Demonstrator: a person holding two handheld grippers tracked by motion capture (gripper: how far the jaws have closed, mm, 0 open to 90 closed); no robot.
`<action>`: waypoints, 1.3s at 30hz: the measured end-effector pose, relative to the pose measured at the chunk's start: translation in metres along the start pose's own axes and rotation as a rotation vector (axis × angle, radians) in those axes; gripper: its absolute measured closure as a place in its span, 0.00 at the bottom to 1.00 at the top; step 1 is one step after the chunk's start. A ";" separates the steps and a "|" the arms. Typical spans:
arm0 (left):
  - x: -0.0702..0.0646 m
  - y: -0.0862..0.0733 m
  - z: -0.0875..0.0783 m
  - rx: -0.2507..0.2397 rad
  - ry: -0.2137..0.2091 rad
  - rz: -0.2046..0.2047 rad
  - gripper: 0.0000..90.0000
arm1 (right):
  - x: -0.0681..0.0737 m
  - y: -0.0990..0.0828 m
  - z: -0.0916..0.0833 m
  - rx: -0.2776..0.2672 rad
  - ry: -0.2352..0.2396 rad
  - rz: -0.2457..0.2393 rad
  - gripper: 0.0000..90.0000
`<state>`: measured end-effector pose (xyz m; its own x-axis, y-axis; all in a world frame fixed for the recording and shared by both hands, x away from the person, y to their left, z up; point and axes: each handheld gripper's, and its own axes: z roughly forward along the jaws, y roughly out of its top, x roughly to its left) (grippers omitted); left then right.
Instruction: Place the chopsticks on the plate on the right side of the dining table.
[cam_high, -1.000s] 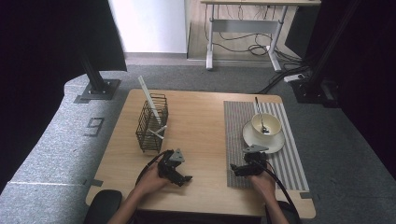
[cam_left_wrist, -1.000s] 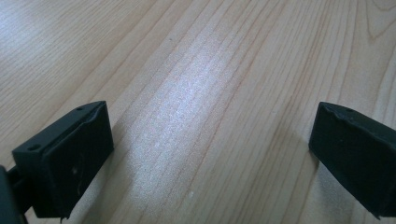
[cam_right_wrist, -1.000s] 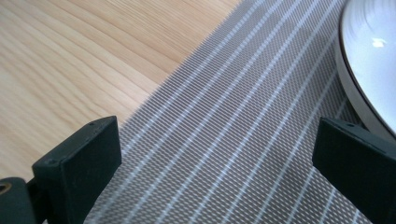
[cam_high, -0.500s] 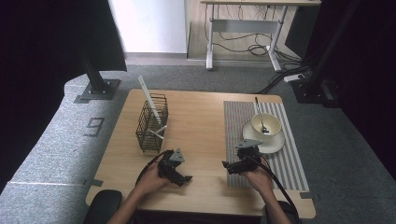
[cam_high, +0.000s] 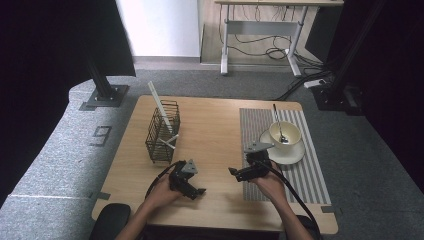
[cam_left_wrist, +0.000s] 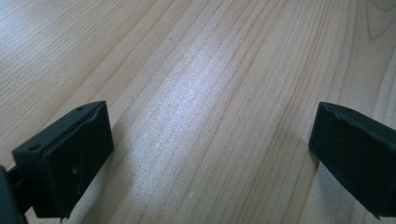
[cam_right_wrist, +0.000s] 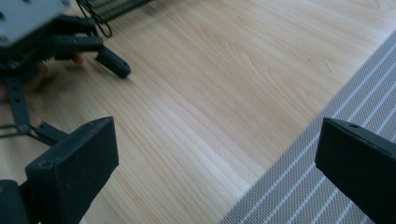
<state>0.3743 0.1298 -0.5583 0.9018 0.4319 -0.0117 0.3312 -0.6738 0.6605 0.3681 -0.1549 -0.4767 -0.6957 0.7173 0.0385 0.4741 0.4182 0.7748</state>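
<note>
Wire basket (cam_high: 163, 132) first, far left on the table (cam_high: 215, 125) as we sweep across in the high view: it stands upright, with a long white stick (cam_high: 159, 106) leaning up out of it and a smaller pale piece (cam_high: 170, 141) low against its near right side. Just in front of it, toward the near edge, we find the left gripper (cam_high: 194, 186) in the person's left hand (cam_high: 162, 192), lying low over bare wood. From its own camera we see its jaws spread wide, nothing between them but wood grain. Moving right, bare wood separates the two tools, which stand near each other but apart. Now the right gripper (cam_high: 235, 173), held in the right hand (cam_high: 272, 182), points left toward its partner at the near left corner of the striped mat (cam_high: 310, 170). In the right gripper view its jaws gape wide too, holding nothing, one over wood and the other over the mat's edge, and we catch the left gripper (cam_right_wrist: 42, 42) farther off with the basket's wire foot (cam_right_wrist: 107, 7) behind it. Further right and further back, on the mat, we come to the saucer (cam_high: 295, 155), carrying a pale cup (cam_high: 285, 135) with a spoon (cam_high: 278, 122) standing in it, handle tilted away from the person. Cup and saucer sit just beyond the right gripper, not touching it.
</note>
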 end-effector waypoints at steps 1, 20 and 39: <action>0.000 0.000 0.000 0.000 0.000 0.000 0.00 | 0.000 0.002 0.000 0.002 0.004 0.000 0.00; 0.000 0.000 0.000 0.001 -0.001 -0.003 0.00 | 0.015 0.054 0.010 0.020 0.080 -0.034 0.00; 0.000 0.000 0.000 0.004 0.001 0.003 0.00 | 0.039 0.110 0.025 0.023 0.124 -0.131 0.02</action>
<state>0.3743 0.1300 -0.5582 0.9025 0.4305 -0.0087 0.3295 -0.6774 0.6577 0.4067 -0.0672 -0.4058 -0.8129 0.5822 0.0165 0.3862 0.5176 0.7635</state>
